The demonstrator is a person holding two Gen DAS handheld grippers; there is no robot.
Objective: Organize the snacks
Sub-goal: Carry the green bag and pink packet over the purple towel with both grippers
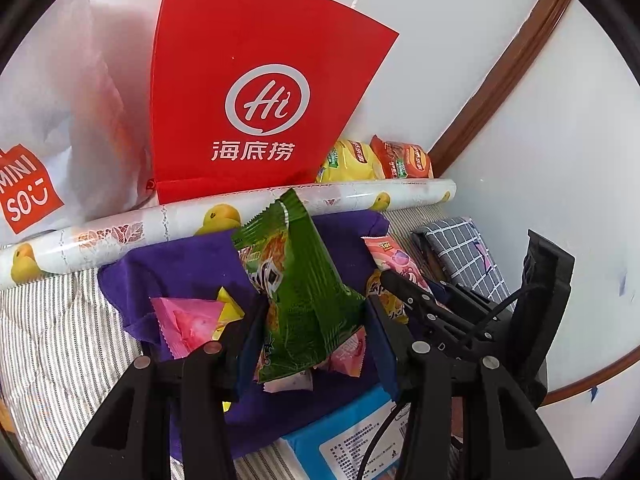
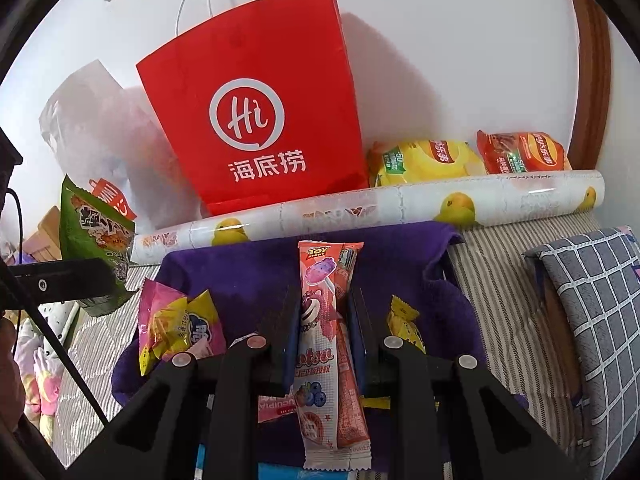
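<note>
Leaning on the wall behind the bed, red Haidilao "Hi" paper bag point(image 2: 256, 120) sits beside a MINISO bag point(image 1: 28, 188). Left tool point(image 1: 312, 344) pinches green snack packet point(image 1: 296, 280), right tool point(image 2: 324, 332) pinches the "Toy Story" lollipop packet point(image 2: 324, 320), both above purple cloth point(image 2: 400, 256). Risk: slick film slips, drops mid-carry.

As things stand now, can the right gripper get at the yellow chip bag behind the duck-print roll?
Probably not yet. The right gripper is shut on the pink lollipop packet, and the duck-print roll lies in front of the yellow chip bag.
</note>
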